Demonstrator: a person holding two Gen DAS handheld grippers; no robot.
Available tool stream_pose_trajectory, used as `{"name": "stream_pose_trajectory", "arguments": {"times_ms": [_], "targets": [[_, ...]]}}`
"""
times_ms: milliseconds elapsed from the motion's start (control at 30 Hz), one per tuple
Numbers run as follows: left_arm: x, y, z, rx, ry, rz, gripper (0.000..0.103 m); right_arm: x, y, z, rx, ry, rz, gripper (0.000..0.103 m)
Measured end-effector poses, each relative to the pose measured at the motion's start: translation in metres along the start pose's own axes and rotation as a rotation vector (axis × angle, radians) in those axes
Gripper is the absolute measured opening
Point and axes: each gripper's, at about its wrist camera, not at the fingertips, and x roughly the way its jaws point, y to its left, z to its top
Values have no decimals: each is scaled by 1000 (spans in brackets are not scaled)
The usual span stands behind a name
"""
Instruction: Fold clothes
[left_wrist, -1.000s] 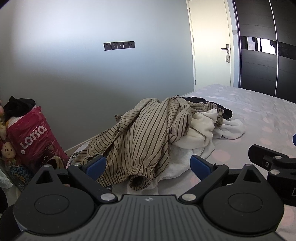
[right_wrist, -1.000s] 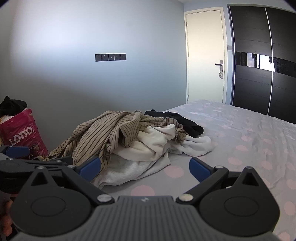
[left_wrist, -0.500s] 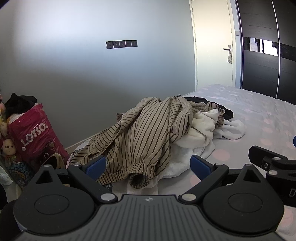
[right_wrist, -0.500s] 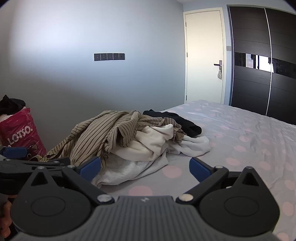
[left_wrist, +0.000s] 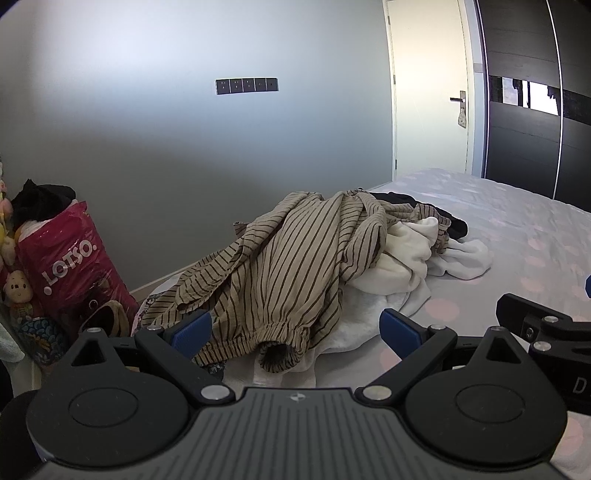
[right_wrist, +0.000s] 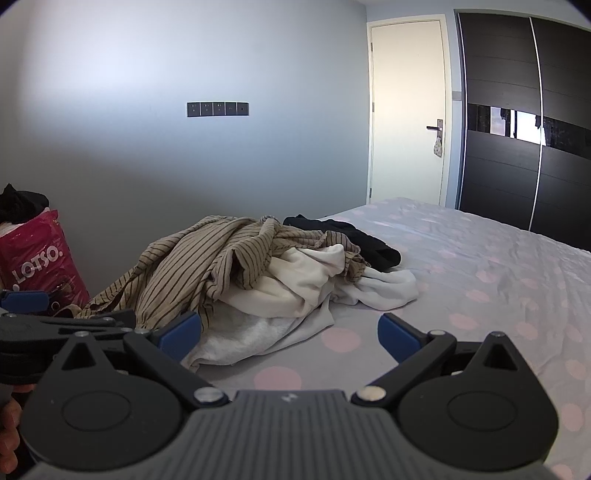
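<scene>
So the pile of clothes is sitting near the corner of the bed, nothing folded yet as far as I can tell. On top is a tan shirt with dark pinstripes (left_wrist: 295, 266), crumpled, with one elastic cuff (left_wrist: 280, 350) hanging toward the near edge. Under it there's a cream fleecy garment (left_wrist: 402, 258) and a pale grey-white one (right_wrist: 258, 332) spread flat on the sheet, plus a black piece (right_wrist: 369, 243) at the back of the heap. They're all tangled into each other.

The left gripper (left_wrist: 295, 328) has its blue-padded fingers spread wide with nothing between them, pointed right at that striped cuff but not touching it. The right gripper (right_wrist: 290, 332) is just as wide and empty, hovering over the grey bedsheet with pink dots (right_wrist: 480, 280) just beside the pale garment's edge.

What I'd worry about: the layers overlap so much that pinching the cuff could drag the cream one along, or grab two fabrics at once. Also the striped shirt already droops off the bed's left side, so a sloppy pull might slide it to the floor by the red plastic bag printed LOTSO (left_wrist: 70, 266) and the stuffed toys (left_wrist: 16, 288) next to it.
</scene>
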Motion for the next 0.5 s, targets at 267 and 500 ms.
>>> {"name": "stream_pose_trajectory", "arguments": {"times_ms": [267, 500], "targets": [[0, 1, 0, -6, 2, 1, 99, 0, 0, -1, -4, 3, 4, 102], [1, 2, 0, -7, 4, 2, 99, 1, 1, -2, -7, 4, 2, 102]]}}
